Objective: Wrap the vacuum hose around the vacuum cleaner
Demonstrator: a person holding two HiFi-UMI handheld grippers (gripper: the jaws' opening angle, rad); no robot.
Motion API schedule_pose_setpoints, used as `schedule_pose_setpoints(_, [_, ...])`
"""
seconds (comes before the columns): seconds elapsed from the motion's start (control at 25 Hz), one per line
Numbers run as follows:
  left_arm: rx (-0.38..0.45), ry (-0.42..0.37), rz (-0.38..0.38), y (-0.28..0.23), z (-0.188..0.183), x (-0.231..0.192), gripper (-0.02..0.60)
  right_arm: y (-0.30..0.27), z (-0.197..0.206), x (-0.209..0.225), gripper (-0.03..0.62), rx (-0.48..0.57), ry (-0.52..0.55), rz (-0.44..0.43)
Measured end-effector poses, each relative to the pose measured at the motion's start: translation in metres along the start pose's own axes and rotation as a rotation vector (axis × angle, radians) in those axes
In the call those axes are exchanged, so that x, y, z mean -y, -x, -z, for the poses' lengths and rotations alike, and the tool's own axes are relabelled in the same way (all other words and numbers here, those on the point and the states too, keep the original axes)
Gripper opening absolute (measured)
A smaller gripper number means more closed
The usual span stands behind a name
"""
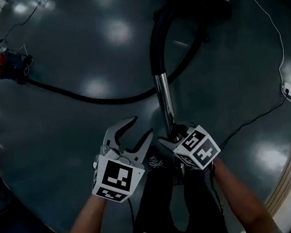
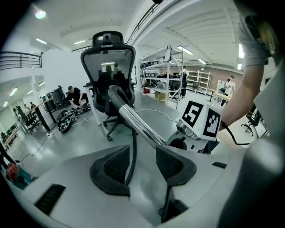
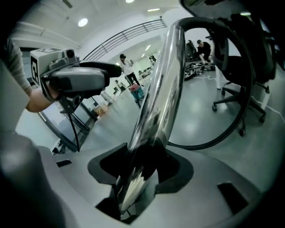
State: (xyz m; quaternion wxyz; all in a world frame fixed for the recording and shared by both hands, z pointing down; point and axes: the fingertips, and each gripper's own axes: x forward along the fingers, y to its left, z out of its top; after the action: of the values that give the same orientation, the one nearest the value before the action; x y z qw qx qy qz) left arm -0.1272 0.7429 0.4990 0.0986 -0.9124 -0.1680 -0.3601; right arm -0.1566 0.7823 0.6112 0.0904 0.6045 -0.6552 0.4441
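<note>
With the right gripper (image 1: 173,134) clamping the chrome wand (image 1: 164,96) and the left gripper (image 1: 139,127) spread empty beside it, the person should carry the hose (image 1: 92,97) toward the vacuum cleaner (image 1: 7,65) at the floor's far-left edge, avoiding kinks.

The tube (image 1: 164,96) is polished, mirror-glossy metal. The hose (image 1: 92,97) at its far end looks like matt black plastic. The floor (image 1: 66,43) beneath the tube is smooth, glossy grey.
</note>
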Motion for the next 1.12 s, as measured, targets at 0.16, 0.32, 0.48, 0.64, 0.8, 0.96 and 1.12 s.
schedule_pose_setpoints(0.16, [0.013,0.021,-0.085,0.03,0.014,-0.04,0.188,-0.024,-0.034,-0.013,0.19,-0.074,0.149,-0.02])
schedule_pose_setpoints(0.32, [0.028,-0.008,-0.132,0.062,0.029,-0.086,0.189,-0.058,-0.067,-0.034,0.189,-0.134,0.244,-0.038])
schedule_pose_setpoints(0.48, [0.023,-0.096,-0.169,0.093,0.041,-0.137,0.189,-0.097,-0.099,-0.052,0.187,-0.19,0.339,-0.043])
schedule_pose_setpoints(0.64, [-0.014,-0.248,-0.121,0.111,0.053,-0.172,0.287,-0.128,-0.125,-0.071,0.186,-0.261,0.436,-0.048])
schedule_pose_setpoints(0.8, [-0.059,-0.432,-0.083,0.117,0.06,-0.193,0.333,-0.151,-0.143,-0.079,0.186,-0.365,0.532,-0.044])
schedule_pose_setpoints(0.96, [-0.125,-0.52,-0.03,0.115,0.069,-0.204,0.333,-0.158,-0.157,-0.089,0.186,-0.454,0.594,-0.075])
schedule_pose_setpoints(1.12, [-0.178,-0.49,0.07,0.115,0.078,-0.212,0.333,-0.159,-0.171,-0.098,0.186,-0.528,0.666,-0.109])
